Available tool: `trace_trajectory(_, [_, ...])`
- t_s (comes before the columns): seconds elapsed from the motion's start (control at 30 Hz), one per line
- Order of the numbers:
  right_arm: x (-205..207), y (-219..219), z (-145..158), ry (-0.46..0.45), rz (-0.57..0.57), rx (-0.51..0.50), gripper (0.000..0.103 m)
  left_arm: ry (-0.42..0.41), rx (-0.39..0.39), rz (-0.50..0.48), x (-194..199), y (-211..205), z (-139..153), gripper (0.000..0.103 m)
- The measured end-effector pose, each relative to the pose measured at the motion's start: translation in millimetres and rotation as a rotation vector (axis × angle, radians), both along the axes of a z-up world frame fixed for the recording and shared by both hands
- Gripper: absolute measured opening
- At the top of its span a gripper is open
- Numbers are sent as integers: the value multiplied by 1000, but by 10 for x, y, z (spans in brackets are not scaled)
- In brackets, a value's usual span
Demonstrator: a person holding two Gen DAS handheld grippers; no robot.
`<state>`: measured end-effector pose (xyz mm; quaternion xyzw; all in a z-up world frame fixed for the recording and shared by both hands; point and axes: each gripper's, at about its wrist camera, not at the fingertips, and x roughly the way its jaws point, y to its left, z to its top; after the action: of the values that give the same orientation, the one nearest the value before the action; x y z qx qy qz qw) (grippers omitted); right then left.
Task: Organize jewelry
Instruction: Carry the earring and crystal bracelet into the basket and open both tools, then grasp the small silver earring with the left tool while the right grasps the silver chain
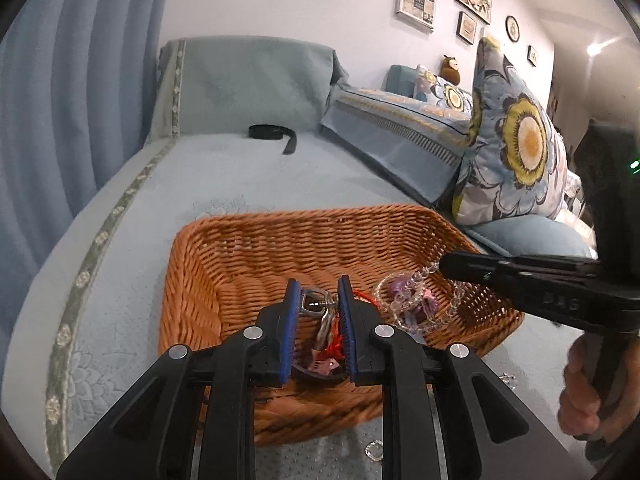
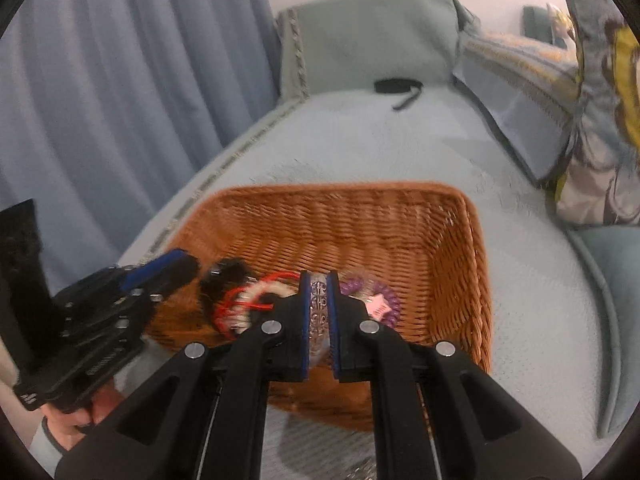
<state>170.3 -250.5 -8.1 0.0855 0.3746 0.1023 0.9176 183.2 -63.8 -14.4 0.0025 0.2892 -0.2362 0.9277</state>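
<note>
Soft indoor light, fisheye-bent edges, right view motion-blurred.

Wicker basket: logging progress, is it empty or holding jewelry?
Holding jewelry: wicker basket contains purple coil bracelet and red cord piece.

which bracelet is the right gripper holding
The clear bead bracelet, pinched in the right gripper above the basket; the red string one lies inside.

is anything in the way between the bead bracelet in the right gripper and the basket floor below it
No barrier: the right gripper, shut on the clear bead bracelet, hangs inside the wicker basket. The purple coil lies directly beneath, so the bracelet would land on it.
</note>
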Motion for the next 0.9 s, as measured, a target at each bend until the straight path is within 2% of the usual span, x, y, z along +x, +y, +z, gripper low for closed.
trace_trajectory(0.27, [27, -108, -123, 21, -26, 21, 7, 24, -6, 4, 49, 5, -87, 20])
trace_trajectory(0.33, [-1, -132, -99, 20, -46, 1, 8, 18, -27, 11, 19, 37, -43, 47])
trace_trajectory(0.37, [-43, -145, -78, 20, -55, -12, 10, 1, -38, 25, -20, 69, 0, 50])
trace_trajectory(0.4, [-81, -163, -48, 14, -57, -11, 12, -6, -47, 29, -45, 81, 40, 50])
trace_trajectory(0.47, [-225, -212, 21, -7, -69, -7, 28, -17, -79, 28, -140, 132, 174, 50])
trace_trajectory(0.5, [-299, -242, 53, -18, -76, -6, 32, -26, -86, 32, -192, 145, 240, 50])
trace_trajectory(0.53, [-398, -280, 95, -30, -82, -2, 42, -37, -90, 33, -253, 158, 308, 50])
trace_trajectory(0.57, [-468, -308, 128, -39, -86, 5, 48, -55, -93, 33, -358, 176, 402, 52])
trace_trajectory(0.73, [-946, -379, 310, -78, -98, 35, 48, -104, -122, 36, -858, 266, 687, 53])
trace_trajectory(0.9, [-1342, -311, 317, -98, -101, -2, 48, -106, -120, 68, -1355, 367, 720, 53])
